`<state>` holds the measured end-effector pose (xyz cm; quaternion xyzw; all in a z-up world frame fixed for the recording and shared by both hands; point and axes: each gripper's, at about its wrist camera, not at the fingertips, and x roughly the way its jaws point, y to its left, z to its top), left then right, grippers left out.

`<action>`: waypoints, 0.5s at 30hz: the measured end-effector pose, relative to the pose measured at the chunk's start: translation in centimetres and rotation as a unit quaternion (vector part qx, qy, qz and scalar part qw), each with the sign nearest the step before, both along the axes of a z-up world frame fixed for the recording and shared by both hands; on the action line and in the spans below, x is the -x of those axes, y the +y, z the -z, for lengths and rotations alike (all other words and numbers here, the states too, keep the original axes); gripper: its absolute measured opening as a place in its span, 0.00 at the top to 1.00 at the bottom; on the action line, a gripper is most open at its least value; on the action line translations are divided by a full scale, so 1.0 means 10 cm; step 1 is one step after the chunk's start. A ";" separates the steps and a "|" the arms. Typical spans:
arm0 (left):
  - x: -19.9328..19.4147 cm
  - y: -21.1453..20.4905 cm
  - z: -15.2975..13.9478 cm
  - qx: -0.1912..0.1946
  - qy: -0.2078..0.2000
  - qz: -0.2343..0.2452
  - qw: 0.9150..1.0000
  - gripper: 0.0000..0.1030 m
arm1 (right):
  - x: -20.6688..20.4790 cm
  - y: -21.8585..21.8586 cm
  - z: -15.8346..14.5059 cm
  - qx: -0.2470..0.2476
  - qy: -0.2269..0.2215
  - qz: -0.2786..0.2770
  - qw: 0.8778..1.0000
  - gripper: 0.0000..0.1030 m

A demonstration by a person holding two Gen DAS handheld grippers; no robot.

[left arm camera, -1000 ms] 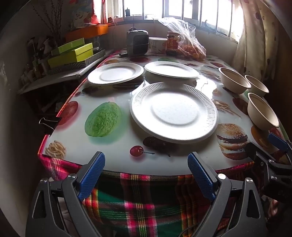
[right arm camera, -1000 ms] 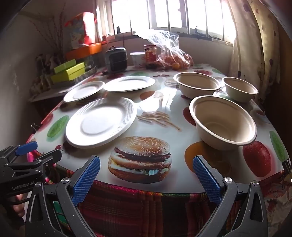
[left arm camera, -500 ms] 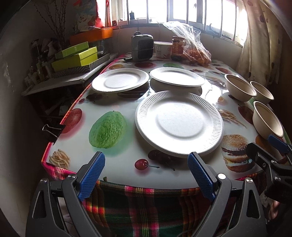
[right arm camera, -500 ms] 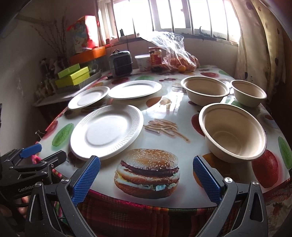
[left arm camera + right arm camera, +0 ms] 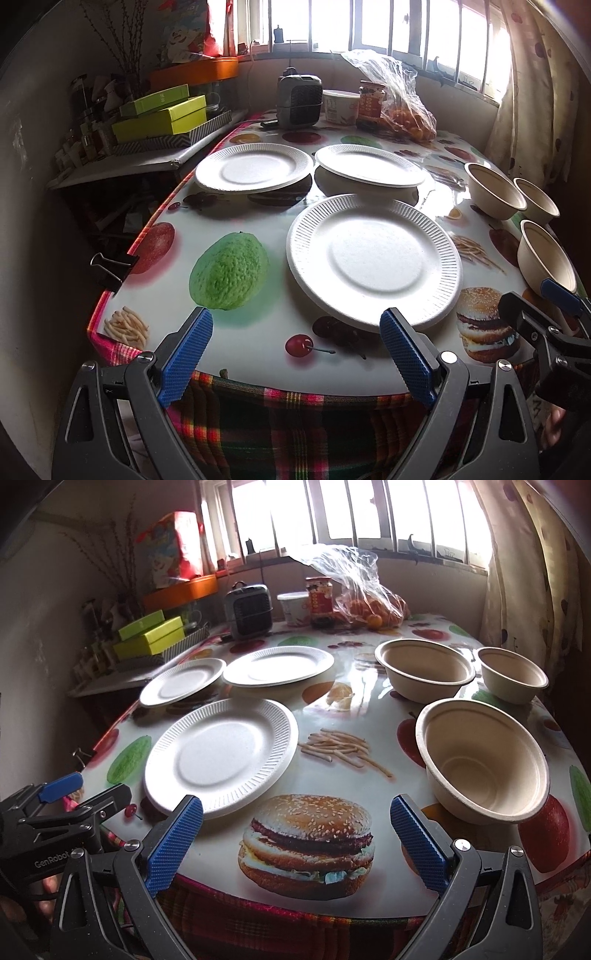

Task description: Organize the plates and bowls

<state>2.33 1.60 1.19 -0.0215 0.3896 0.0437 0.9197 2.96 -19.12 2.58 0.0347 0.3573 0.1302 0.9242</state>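
Three white foam plates lie on the table: a near ribbed plate (image 5: 373, 258) (image 5: 221, 755), a far left plate (image 5: 253, 171) (image 5: 183, 681) and a far middle plate (image 5: 369, 164) (image 5: 279, 664). Three beige bowls stand at the right: a near bowl (image 5: 484, 760) (image 5: 546, 254), a far wide bowl (image 5: 424, 670) (image 5: 493, 190) and a far small bowl (image 5: 513, 674) (image 5: 537, 201). My left gripper (image 5: 295, 356) is open and empty at the table's front edge, just short of the near plate. My right gripper (image 5: 295, 843) is open and empty over the front edge, above a printed burger.
The table (image 5: 243, 332) has a glossy cloth printed with food pictures. At the far end stand a small grey heater (image 5: 299, 98), a white tub (image 5: 341, 105), a jar (image 5: 371, 103) and a bag of oranges (image 5: 406, 114). Green boxes (image 5: 159, 116) sit on a side shelf at left.
Both grippers have moved up and forward toward the table. The plates and bowls have not moved. Both grippers stay open.
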 end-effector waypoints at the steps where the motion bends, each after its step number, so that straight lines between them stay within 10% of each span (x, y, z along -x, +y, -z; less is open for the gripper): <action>1: 0.00 0.00 0.01 0.000 0.002 0.001 1.000 0.10 | 0.00 0.00 0.00 0.000 0.000 0.001 1.000 0.00; 15: -0.02 0.04 0.05 0.002 0.009 -0.001 1.000 0.10 | -0.02 0.05 0.03 0.001 0.006 -0.004 1.000 0.00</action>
